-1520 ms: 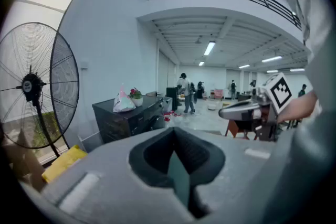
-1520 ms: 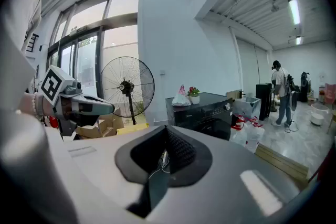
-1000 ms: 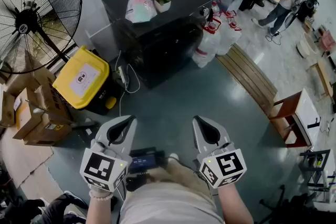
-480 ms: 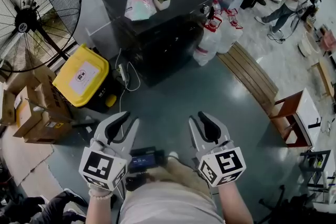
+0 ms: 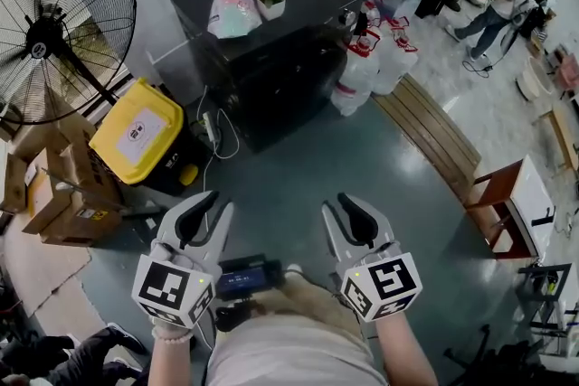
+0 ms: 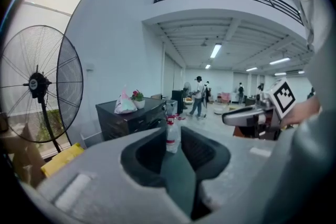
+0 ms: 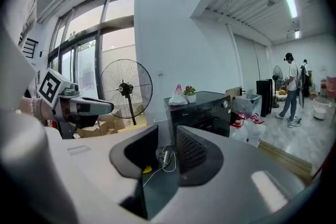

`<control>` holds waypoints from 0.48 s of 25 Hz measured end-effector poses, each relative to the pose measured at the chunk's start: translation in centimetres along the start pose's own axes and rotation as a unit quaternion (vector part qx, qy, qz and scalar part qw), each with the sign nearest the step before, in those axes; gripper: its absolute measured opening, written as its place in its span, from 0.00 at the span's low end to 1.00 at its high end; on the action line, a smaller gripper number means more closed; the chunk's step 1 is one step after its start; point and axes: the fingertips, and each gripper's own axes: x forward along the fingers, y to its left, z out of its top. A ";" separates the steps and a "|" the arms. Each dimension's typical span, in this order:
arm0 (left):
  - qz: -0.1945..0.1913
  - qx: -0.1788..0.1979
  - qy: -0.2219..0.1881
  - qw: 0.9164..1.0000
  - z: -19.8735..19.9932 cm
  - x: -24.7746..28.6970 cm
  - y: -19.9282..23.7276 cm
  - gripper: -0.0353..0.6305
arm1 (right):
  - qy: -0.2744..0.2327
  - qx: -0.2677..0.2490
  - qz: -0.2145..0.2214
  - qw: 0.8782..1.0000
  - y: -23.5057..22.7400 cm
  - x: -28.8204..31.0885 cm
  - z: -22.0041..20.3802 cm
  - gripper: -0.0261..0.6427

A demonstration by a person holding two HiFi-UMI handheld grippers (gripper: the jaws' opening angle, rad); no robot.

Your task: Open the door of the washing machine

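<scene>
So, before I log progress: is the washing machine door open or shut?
Shut, it seems: the washing machine shows a flat dark front with nothing swung out.

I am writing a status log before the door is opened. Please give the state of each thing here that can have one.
Black box-shaped washing machine: door looks shut.
Left gripper: open, empty; jaws have just been opening.
Right gripper: open, empty; jaws have just been opening.
Large black floor fan: blades look still.
Yellow-lidded bin: lid shut.
</scene>
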 end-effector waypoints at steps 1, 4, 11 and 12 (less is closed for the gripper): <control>0.004 0.000 -0.001 1.000 0.1 0.1 -0.2 0.18 | -0.001 -0.001 0.003 1.000 -0.3 -0.1 0.0 0.18; 0.016 0.002 -0.003 1.000 0.2 0.5 -0.7 0.18 | -0.002 -0.007 0.011 1.000 -1.2 -0.6 -0.2 0.18; 0.040 0.014 -0.012 0.999 1.1 1.1 -1.7 0.17 | -0.003 -0.011 0.023 1.000 -3.2 -1.4 -0.9 0.18; 0.042 0.016 -0.013 0.999 1.2 1.1 -1.8 0.17 | -0.004 -0.012 0.024 1.000 -3.5 -1.4 -0.9 0.18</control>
